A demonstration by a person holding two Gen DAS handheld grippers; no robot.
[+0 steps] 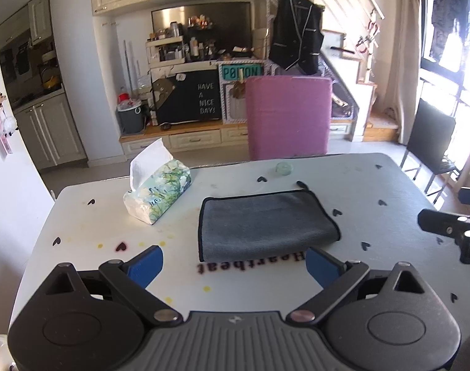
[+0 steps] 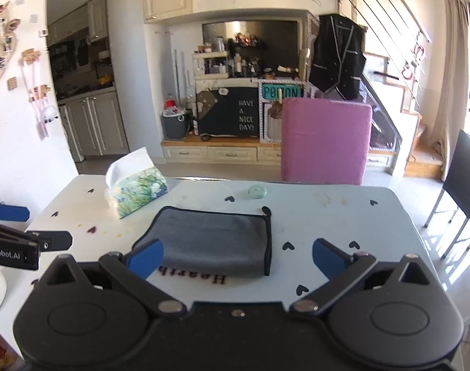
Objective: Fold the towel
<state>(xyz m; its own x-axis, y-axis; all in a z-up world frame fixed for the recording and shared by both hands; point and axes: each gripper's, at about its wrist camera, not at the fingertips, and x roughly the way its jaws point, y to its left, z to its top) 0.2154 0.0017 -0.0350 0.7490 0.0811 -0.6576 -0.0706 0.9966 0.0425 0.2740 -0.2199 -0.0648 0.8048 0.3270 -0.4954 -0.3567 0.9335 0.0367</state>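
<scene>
A grey towel (image 1: 265,225) with a black hem lies folded flat on the white table (image 1: 374,185). It also shows in the right wrist view (image 2: 210,241). My left gripper (image 1: 231,262) is open and empty, held just short of the towel's near edge. My right gripper (image 2: 238,256) is open and empty, also at the towel's near edge, its left blue finger (image 2: 145,258) in front of the towel's near left corner. The right gripper shows at the right edge of the left wrist view (image 1: 451,228), and the left gripper at the left edge of the right wrist view (image 2: 21,235).
A floral tissue box (image 1: 157,191) stands on the table to the left of the towel. A small round pale-green lid (image 1: 284,168) lies near the far edge. A pink chair back (image 1: 289,117) stands behind the table. A black chair (image 1: 433,142) stands at the right.
</scene>
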